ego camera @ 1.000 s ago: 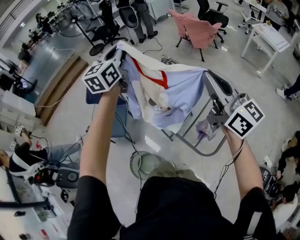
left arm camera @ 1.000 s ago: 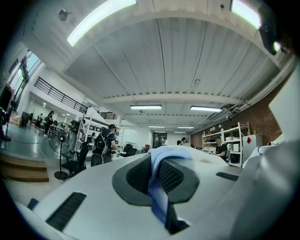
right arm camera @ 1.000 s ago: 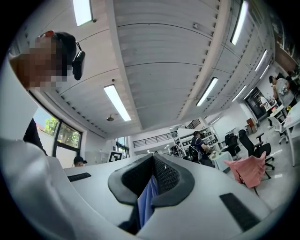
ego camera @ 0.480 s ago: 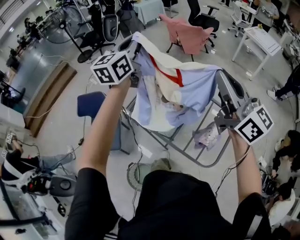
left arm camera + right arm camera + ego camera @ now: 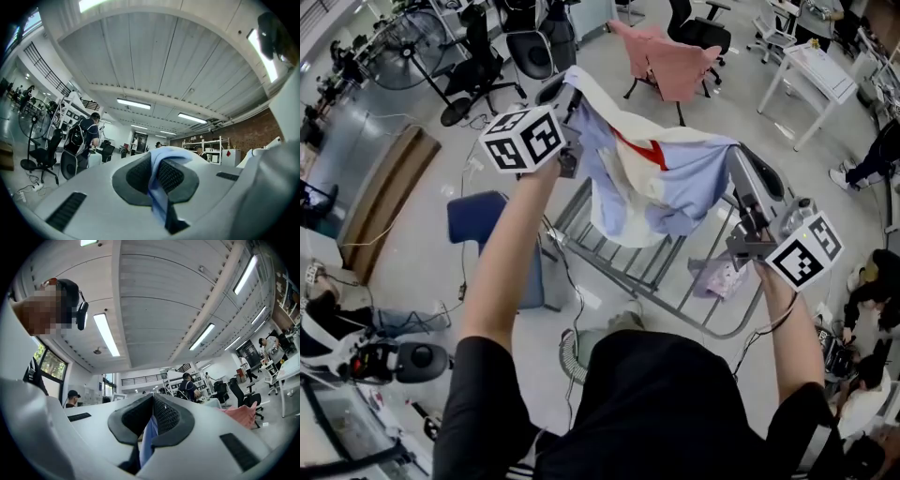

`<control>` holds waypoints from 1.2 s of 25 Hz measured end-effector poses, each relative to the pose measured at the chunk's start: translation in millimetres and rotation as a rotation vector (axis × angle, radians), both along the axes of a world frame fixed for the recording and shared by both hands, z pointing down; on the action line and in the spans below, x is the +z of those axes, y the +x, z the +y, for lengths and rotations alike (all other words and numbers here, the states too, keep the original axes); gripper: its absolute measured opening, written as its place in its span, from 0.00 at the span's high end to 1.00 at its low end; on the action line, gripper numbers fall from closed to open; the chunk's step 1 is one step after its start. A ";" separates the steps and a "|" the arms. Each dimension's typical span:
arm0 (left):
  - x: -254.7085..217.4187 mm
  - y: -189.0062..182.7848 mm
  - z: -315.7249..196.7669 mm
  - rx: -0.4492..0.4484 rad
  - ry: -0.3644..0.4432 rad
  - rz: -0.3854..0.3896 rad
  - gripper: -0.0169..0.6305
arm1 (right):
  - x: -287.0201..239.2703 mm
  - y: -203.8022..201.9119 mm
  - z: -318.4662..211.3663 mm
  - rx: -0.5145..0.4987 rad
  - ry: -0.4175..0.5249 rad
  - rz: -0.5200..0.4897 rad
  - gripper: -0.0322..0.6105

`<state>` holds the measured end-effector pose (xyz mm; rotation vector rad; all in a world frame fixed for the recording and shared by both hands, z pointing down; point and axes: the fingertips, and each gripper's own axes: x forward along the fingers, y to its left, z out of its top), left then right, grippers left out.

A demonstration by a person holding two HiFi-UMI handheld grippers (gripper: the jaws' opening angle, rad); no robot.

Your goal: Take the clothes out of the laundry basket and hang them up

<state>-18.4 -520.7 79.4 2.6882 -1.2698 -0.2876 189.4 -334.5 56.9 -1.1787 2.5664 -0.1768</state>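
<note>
Head view: you hold the garment (image 5: 649, 180) spread just above the drying rack (image 5: 619, 269), with the left gripper (image 5: 566, 96) and the right gripper (image 5: 736, 157) at its ends. Left gripper view: the fingers (image 5: 138, 176) are clamped on a blue edge. Right gripper view: the same. If you pull too tight, this thin edge may slip out and the garment may fall beside the rack.

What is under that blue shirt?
A grey metal rack, with a small pale cloth hanging on its right side. The shirt covers the rack's far end, so anything there is hidden.
</note>
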 end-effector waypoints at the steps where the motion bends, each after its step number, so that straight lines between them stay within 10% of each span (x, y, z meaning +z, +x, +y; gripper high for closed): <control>1: -3.4 -7.6 -2.8 -0.003 0.004 -0.003 0.96 | -4.0 -7.4 -1.7 -0.005 0.003 0.001 0.95; 19: 2.3 -40.2 58.7 -0.039 -0.004 -0.025 0.96 | -36.9 -2.0 -37.1 -0.015 0.033 -0.063 0.95; 30: -41.5 16.1 121.1 0.142 0.091 -0.040 0.96 | -56.6 36.8 -126.6 -0.003 0.025 -0.122 0.95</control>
